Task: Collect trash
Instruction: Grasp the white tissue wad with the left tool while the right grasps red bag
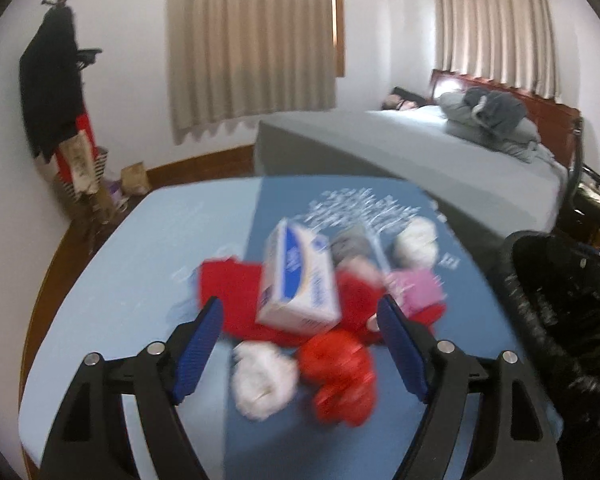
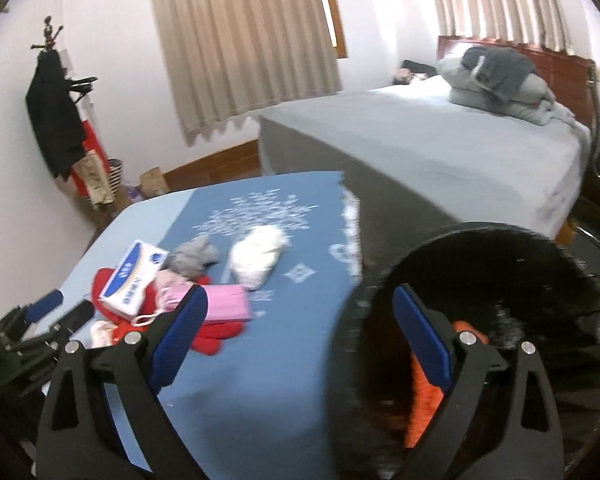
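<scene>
Left gripper (image 1: 300,344): my jaws gape wide, empty, aimed at the heap to straddle one piece.
Trash: white-and-blue cardboard box (image 1: 298,284) atop crumpled red paper (image 1: 228,296) on the blue table (image 1: 140,248).
Right gripper (image 2: 300,340): spread wide, holding nothing, beside the black-lined bin (image 2: 500,264), apparently ready to drop.

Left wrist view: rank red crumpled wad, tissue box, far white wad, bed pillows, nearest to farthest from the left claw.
1. Red crumpled wad, just ahead between the fingers of the left claw, right of centre.
2. Tissue box, centre, atop the red cloth.
3. Far white wad, right, on the blue table.
4. Bed pillows, far right, on the bed.
</scene>
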{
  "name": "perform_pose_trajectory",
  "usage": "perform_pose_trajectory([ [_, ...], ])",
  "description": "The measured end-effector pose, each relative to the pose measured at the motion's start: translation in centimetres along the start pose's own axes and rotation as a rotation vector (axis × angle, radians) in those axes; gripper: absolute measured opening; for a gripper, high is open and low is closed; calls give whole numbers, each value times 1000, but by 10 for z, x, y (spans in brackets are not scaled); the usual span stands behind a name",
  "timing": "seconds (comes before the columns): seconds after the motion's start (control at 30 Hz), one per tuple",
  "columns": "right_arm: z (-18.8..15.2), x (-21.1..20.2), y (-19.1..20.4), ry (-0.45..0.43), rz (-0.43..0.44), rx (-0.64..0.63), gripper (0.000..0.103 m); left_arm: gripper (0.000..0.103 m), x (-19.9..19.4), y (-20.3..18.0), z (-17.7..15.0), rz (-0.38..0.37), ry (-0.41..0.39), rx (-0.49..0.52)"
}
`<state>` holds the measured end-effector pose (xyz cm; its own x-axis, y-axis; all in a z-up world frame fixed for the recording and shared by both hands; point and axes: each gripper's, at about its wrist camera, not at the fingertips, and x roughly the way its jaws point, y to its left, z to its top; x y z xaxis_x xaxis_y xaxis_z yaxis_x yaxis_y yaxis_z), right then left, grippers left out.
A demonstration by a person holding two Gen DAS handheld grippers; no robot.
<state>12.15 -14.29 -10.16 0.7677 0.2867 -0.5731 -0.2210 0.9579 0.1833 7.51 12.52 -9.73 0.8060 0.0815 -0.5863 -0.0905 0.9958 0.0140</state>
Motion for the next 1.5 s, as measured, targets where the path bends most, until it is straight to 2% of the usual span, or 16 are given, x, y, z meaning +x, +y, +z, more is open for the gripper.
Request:
perform_pose_trajectory([
  [0.17,-7,10,29,0,37,-41,91,76,9,21,-15,25,32,-28],
  [0.27,-13,16,39,5,45,-55,91,71,18,27,-24,30,60,-35],
  [0.33,-16,20,42,12,46,-60,91,64,25,26,-29,26,85,-39],
  [0.57,-24,28,48,37,52,-65,91,57,42,27,-39,-19,153,-70],
  [0.63,-26,30,51,43,60,-68,91,47,44,25,-41,-32,168,-69],
  [0.8,-31,33,66,56,86,-95,91,33,39,35,-42,-41,152,-91],
  [0.97,-35,37,85,70,124,-129,86,33,26,51,-40,1,111,-101],
  [1.17,-42,44,114,89,169,-169,83,32,24,72,-45,59,109,-113],
  [1.5,-54,65,143,156,200,-188,72,32,22,94,-52,93,112,-124],
])
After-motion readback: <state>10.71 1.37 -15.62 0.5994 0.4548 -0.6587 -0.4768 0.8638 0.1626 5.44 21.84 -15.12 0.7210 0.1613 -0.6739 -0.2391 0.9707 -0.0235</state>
